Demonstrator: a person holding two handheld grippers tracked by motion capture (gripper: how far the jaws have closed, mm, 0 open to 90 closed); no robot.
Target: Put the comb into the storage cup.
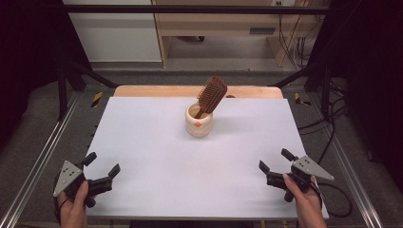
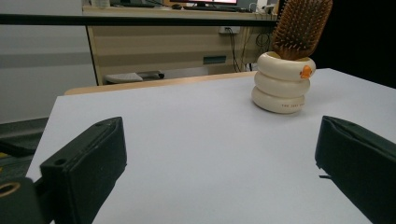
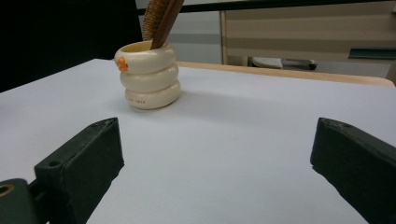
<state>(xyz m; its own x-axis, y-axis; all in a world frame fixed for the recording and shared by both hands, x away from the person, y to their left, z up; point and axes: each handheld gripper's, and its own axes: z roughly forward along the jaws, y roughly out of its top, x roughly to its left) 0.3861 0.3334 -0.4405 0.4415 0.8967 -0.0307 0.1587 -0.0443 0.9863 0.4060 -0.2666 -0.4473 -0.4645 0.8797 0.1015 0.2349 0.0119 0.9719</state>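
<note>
High view: hairbrush [image 1: 212, 94] is judged light, stiff, best gripped at its paddle head, upper centre; both grippers' jaws are held apart.

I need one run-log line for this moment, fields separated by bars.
left tongs: open, near left edge | right tongs: open, near right edge | brush: handle down in cup, leaning | table: cup at far middle

The small print on the cup [image 2: 282, 81] is too blurred to read.
</note>
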